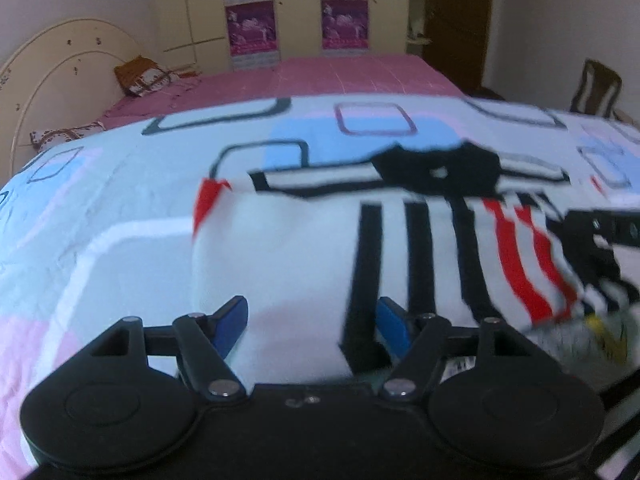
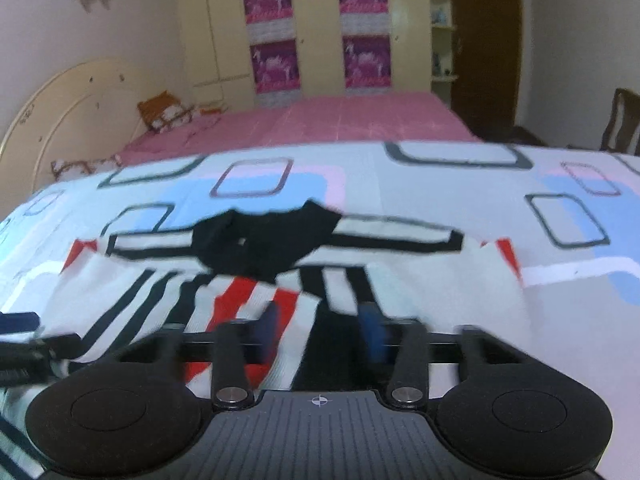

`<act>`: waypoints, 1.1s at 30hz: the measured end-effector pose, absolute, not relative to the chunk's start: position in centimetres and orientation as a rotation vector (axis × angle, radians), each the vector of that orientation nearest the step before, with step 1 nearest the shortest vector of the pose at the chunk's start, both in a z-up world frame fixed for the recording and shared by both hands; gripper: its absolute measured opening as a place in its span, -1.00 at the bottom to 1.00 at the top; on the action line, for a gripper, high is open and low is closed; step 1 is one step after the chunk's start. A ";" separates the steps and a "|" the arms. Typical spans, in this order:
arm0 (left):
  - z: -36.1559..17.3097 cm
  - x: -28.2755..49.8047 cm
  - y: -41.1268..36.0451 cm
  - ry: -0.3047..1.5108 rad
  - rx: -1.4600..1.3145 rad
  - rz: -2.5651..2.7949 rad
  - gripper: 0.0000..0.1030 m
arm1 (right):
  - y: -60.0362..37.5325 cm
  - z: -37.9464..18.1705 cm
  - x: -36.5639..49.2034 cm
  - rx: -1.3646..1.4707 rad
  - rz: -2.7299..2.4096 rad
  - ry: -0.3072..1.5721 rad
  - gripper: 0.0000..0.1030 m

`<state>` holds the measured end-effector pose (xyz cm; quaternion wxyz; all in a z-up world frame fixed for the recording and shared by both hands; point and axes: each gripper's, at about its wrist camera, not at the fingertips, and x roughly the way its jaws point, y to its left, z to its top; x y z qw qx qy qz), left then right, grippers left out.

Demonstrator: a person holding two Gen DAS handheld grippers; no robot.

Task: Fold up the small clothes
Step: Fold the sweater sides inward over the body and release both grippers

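Note:
A small white shirt (image 1: 288, 248) with black and red stripes and a black collar lies on a patterned bedsheet (image 1: 120, 184). My left gripper (image 1: 312, 322) is open, its blue pads over the shirt's near hem. In the right wrist view the same shirt (image 2: 420, 288) shows with its left part folded over in a striped flap (image 2: 256, 292). My right gripper (image 2: 320, 334) is open, its pads straddling the flap's edge. The right gripper also shows in the left wrist view (image 1: 600, 232) at the far right. The left gripper shows in the right wrist view (image 2: 24, 344) at the left edge.
The sheet covers a raised surface in front of a bed with a pink cover (image 2: 340, 120). Pillows (image 2: 164, 114) lie by a cream headboard (image 2: 60, 100). A wardrobe with purple posters (image 2: 320, 28) stands behind. A wooden chair (image 2: 624, 120) is at the right.

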<state>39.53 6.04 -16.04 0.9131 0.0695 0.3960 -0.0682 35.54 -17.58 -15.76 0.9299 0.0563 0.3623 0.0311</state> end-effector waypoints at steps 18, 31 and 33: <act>-16.0 38.2 5.8 0.820 0.148 -0.081 0.45 | -18.4 -17.1 33.5 0.072 0.105 0.828 -0.30; -14.6 33.5 2.5 0.842 0.169 -0.064 0.49 | -20.7 -15.3 27.8 0.103 0.177 0.813 0.11; -14.5 32.7 2.4 0.851 0.167 -0.058 0.49 | -20.7 -15.2 27.0 0.100 0.193 0.813 0.11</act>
